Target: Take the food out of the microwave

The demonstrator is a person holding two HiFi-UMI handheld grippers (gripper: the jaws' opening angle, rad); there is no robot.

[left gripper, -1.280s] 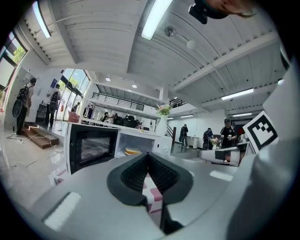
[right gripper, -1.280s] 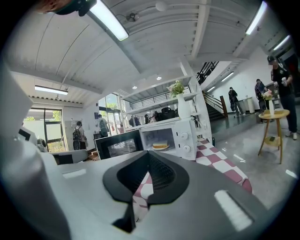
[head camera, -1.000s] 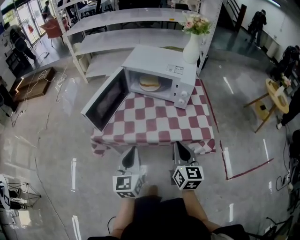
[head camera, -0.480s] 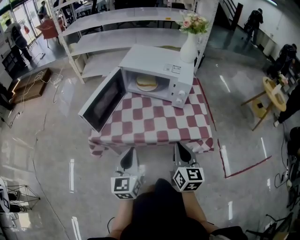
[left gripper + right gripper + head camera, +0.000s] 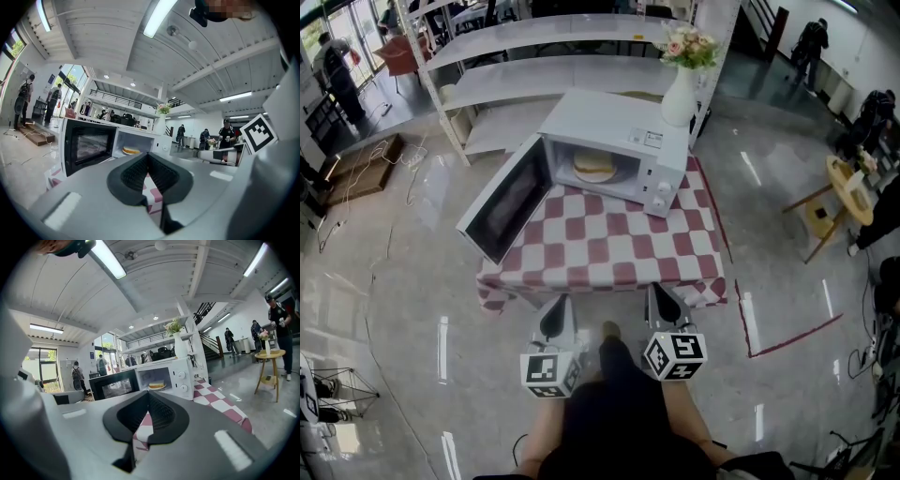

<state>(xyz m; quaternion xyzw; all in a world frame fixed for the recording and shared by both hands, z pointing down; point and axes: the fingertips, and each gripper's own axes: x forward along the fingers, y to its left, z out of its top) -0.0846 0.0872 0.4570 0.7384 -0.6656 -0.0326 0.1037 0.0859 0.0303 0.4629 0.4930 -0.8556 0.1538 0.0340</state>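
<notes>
Both grippers shut and empty, well short of the food in the open microwave.

Head view: the left gripper [image 5: 555, 319] and right gripper [image 5: 664, 305] hang at bottom centre, off the near edge of the table [image 5: 609, 248]. The food [image 5: 594, 166] sits inside the microwave [image 5: 614, 122] at upper centre, well apart from them. Reaching in closed would likely shove the food back, and the swung-out door [image 5: 504, 199] or the vase [image 5: 679, 94] on top could get knocked. Left gripper view: jaws pressed together, with the food [image 5: 131, 150] far off, just up-left of the tips. Right gripper view: jaws together too, with the food [image 5: 156, 385] far off, just above them.
</notes>
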